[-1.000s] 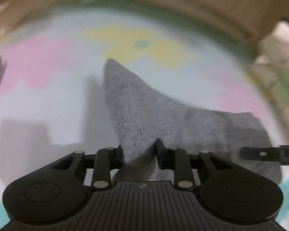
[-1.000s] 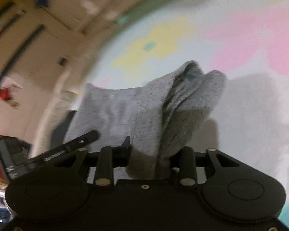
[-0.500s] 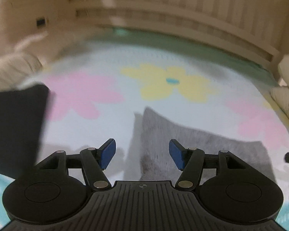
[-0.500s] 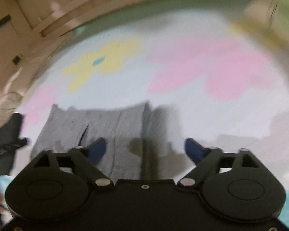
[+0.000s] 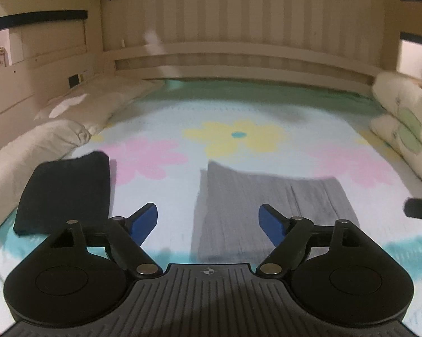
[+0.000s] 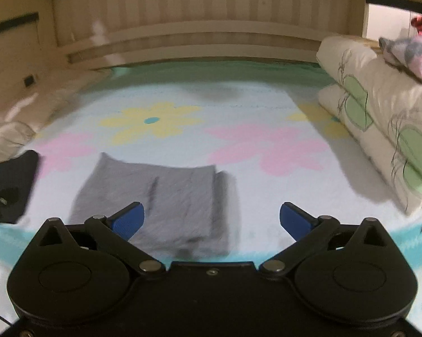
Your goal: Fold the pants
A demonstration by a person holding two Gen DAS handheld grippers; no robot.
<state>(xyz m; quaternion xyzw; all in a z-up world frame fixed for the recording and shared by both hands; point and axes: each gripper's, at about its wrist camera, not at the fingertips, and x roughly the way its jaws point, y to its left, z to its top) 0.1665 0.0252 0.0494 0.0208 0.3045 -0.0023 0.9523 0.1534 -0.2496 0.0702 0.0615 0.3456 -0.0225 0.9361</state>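
Left gripper (image 5: 208, 223): apart, empty, above the gray pants' (image 5: 267, 213) left edge.
Right gripper (image 6: 211, 220): apart, empty; pants' right edge between fingers.
Black folded garment (image 5: 64, 193): left of left gripper, apart from pants.
Bed (image 6: 267, 196): bare cover right of pants.

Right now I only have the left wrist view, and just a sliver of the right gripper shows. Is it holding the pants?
Observer: No. The right gripper is open with nothing between its fingers. The pants lie folded on the bed.
Operator: Is their right edge neat?
Observer: Not quite. A lower layer sticks out past the top one along that edge.
Operator: Anything on the pillows to the right?
Observer: Yes, a pink and blue soft toy lies on top of the pillows.
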